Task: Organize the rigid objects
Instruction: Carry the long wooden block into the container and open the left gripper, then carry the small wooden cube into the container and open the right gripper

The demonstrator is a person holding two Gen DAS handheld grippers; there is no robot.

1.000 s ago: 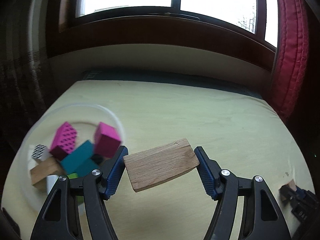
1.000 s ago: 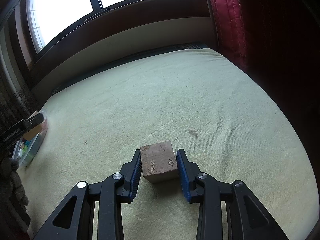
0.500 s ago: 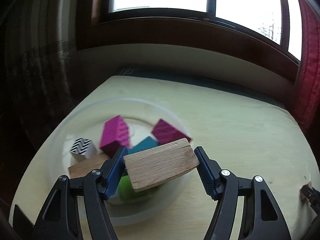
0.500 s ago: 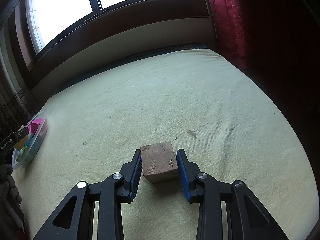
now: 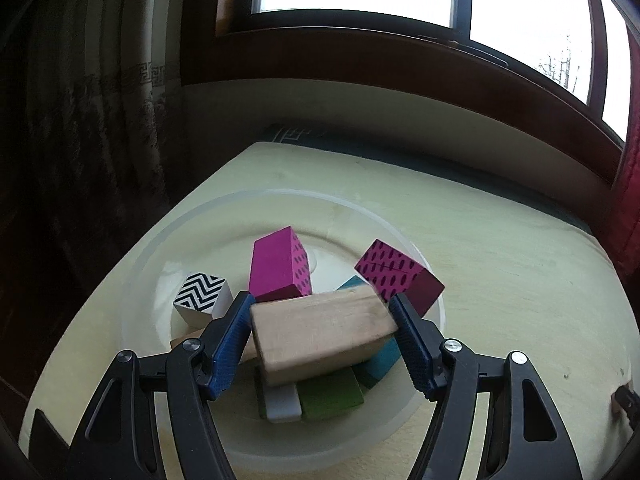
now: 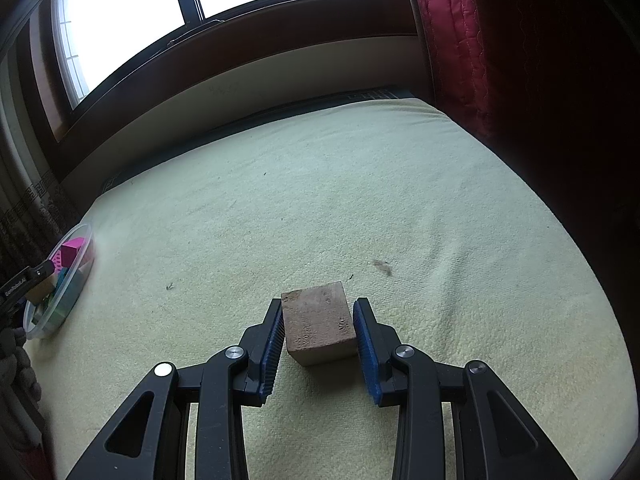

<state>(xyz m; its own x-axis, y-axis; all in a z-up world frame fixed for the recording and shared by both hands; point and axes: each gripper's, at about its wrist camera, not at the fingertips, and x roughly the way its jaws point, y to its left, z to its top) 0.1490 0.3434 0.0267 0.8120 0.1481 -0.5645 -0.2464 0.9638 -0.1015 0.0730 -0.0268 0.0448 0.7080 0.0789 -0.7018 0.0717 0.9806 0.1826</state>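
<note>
My left gripper [image 5: 320, 308] is shut on a pale wooden plank block [image 5: 316, 336], held crosswise just above a clear plastic bowl [image 5: 280, 192]. Inside the bowl lie two magenta dotted blocks [image 5: 280, 268] [image 5: 396, 272], a black-and-white zigzag cube [image 5: 202, 298], a teal block [image 5: 380, 364], a green block [image 5: 332, 398] and a grey one [image 5: 282, 402]. My right gripper [image 6: 318, 312] is shut on a brown wooden cube [image 6: 318, 320] that rests on the pale yellow mat [image 6: 360, 200]. The bowl [image 6: 76, 292] is far to the left of it.
Dark curtain [image 5: 80, 160] borders the mat on the left, and a red quilted curtain [image 6: 460, 40] on the right. A window sill runs along the back. My left gripper [image 6: 28, 280] and a knitted sleeve [image 6: 16, 360] show at the left edge.
My left gripper has carried the plank leftward from beside the bowl to over its middle and lower toward the blocks. The right gripper and cube have not moved.
</note>
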